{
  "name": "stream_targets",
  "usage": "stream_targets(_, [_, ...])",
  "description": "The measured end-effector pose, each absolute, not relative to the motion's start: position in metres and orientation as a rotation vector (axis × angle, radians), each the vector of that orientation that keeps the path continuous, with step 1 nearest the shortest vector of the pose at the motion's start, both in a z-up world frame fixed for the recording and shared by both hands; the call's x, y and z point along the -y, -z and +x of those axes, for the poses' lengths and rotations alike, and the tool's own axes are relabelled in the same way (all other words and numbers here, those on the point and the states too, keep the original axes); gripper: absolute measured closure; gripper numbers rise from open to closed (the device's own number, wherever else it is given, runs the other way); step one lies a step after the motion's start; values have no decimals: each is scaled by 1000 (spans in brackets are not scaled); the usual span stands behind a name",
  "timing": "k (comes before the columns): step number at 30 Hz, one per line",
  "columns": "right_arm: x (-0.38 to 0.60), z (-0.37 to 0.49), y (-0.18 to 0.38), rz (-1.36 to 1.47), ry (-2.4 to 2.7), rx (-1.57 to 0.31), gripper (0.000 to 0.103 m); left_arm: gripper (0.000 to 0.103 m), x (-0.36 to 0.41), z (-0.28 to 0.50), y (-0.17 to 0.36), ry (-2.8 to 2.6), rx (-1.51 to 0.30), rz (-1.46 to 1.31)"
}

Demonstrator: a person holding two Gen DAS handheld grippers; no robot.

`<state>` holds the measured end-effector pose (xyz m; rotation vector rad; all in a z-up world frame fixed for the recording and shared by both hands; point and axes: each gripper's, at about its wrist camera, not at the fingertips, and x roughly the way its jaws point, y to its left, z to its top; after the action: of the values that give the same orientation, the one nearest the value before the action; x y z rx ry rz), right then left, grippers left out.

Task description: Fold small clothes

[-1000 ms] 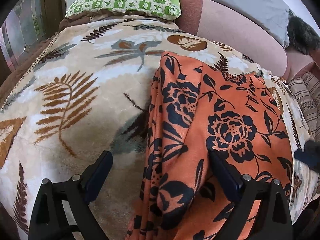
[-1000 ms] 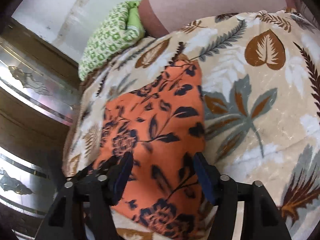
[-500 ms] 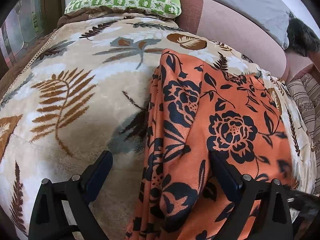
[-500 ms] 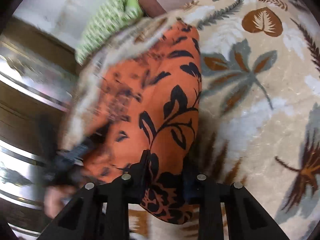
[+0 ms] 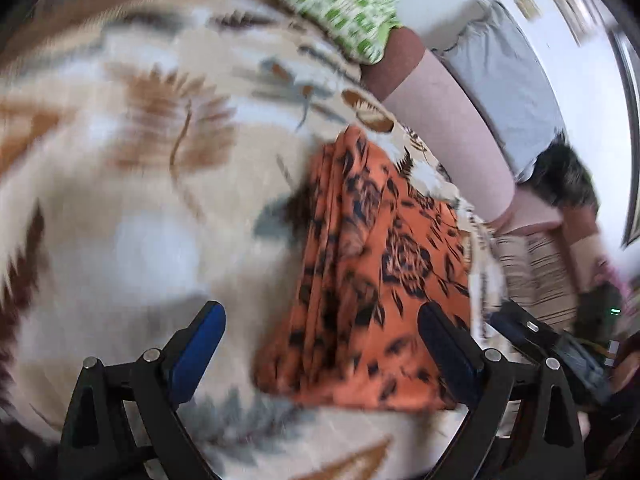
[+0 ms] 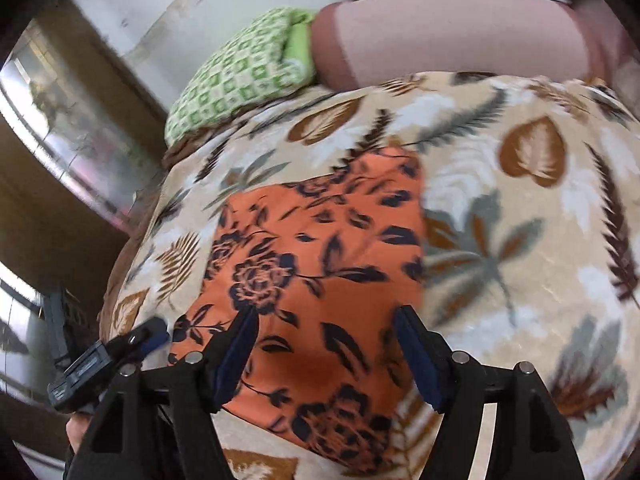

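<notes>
the orange floral garment (image 6: 320,264) lies folded into a compact, roughly rectangular stack on the leaf-patterned blanket (image 6: 520,240) covering the bed, with several layered edges bunched along the side that shows at the left in the left wrist view (image 5: 360,280). the main risk from here, as i judge it, is that this loose stack of edges slides apart or springs open if either tool brushes it while pulling away, since the plush blanket gives little grip and nothing pins the layers. a second risk is a pad catching the near hem and dragging the top layer askew, which would undo the neat outline.

the right gripper (image 6: 328,356) hangs over the near end of the garment, pointing steeply down, its jaws opening with the fabric below the gap but not pinched by the pads. the left gripper (image 5: 320,344) sits off the garment's near corner, also angled down; its jaws are spread wide and hold nothing, one finger (image 5: 200,340) over bare blanket and the other at the garment's right edge. the left view is blurred, so finer contact there cannot be told. a green checked pillow (image 6: 240,76) lies well beyond the garment.
</notes>
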<state>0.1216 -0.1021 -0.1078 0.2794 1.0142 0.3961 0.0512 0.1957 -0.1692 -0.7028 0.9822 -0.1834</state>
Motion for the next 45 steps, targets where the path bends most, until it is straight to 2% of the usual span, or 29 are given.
stream_targets(6, [82, 134, 134, 272, -441, -1087, 29, 9, -175, 44, 180, 275, -1033, -764])
stream_targets(7, [81, 132, 137, 268, -446, -1087, 29, 12, -171, 47, 182, 280, -1041, -767])
stream_targets(9, [80, 133, 140, 269, -447, -1089, 29, 45, -173, 51, 192, 238, -1087, -769])
stream_targets(10, [81, 134, 141, 273, -450, -1091, 29, 72, -177, 54, 199, 193, -1129, -771])
stream_targets(12, [81, 136, 139, 276, -461, -1097, 29, 80, -188, 52, 201, 216, -1126, -877])
stream_targets(14, [82, 137, 138, 271, -469, -1091, 29, 83, -184, 47, 182, 228, -1078, -831])
stream_targets(16, [81, 140, 144, 262, -467, -1101, 29, 83, -179, 43, 176, 232, -1068, -822])
stream_targets(20, [81, 142, 154, 271, -492, -1111, 28, 83, -189, 44, 220, 183, -1123, -941])
stream_targets(29, [81, 142, 155, 279, -521, -1113, 25, 80, -181, 47, 203, 179, -1132, -864])
stream_targets(30, [82, 141, 155, 278, -525, -1112, 25, 78, -177, 48, 190, 180, -1127, -819])
stream_targets(31, [83, 142, 156, 281, -527, -1111, 24, 71, -176, 52, 178, 186, -1115, -790])
stream_targets(32, [84, 142, 156, 288, -528, -1111, 24, 54, -174, 56, 162, 209, -1086, -755])
stream_targets(33, [85, 142, 157, 297, -532, -1110, 25, 44, -173, 61, 152, 223, -1056, -738])
stream_targets(34, [86, 142, 157, 312, -532, -1108, 24, 28, -175, 67, 137, 228, -1005, -713])
stream_targets(35, [86, 141, 157, 317, -532, -1107, 24, 24, -176, 76, 128, 213, -977, -685])
stream_targets(38, [87, 141, 158, 318, -539, -1102, 24, 24, -175, 116, 125, 219, -1001, -662])
stream_targets(45, [90, 140, 158, 322, -546, -1096, 24, 25, -159, 188, 172, 227, -1136, -653])
